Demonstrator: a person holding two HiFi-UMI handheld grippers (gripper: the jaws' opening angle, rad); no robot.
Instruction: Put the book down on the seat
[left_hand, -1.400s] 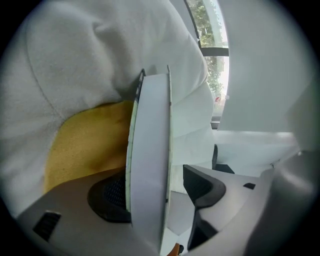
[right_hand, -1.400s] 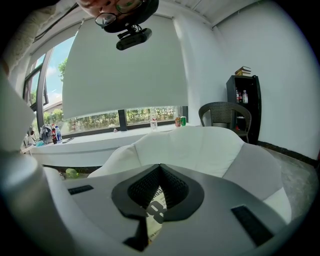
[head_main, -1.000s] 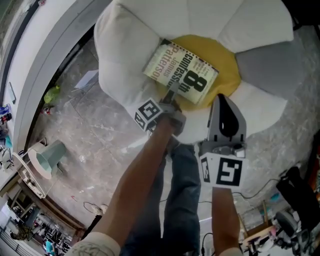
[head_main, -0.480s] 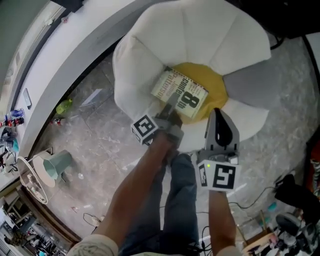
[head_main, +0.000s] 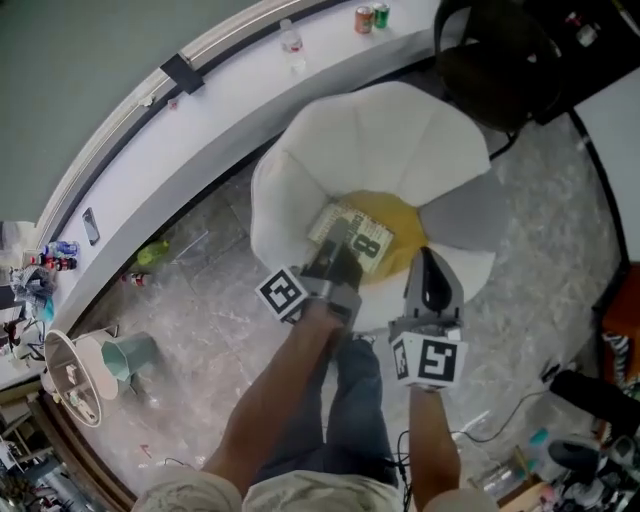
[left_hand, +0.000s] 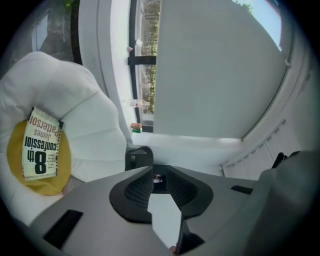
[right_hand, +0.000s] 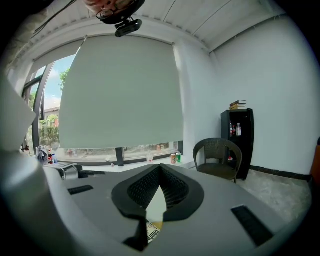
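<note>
The book (head_main: 354, 233) lies flat on the yellow centre cushion (head_main: 404, 226) of the white petal-shaped seat (head_main: 370, 140). My left gripper (head_main: 341, 258) hangs over the book's near edge. Its jaws are closing with nothing between them. In the left gripper view the book (left_hand: 41, 145) sits far to the left, away from the left gripper (left_hand: 157, 176). My right gripper (head_main: 427, 262) hovers over the seat's front right petal, jaws together and empty. In the right gripper view the right gripper (right_hand: 160, 169) points at the window wall.
A long white window ledge (head_main: 200, 110) curves behind the seat, with two cans (head_main: 372, 16) on it. A dark wicker chair (head_main: 497, 55) stands at the back right, beside a black shelf (right_hand: 237, 135). A green bucket (head_main: 128, 352) and a round fan stand on the marble floor at left.
The head view has pulled back, so the seat and book look smaller. The book stays on the yellow cushion. Both grippers remain at the seat's front edge.
</note>
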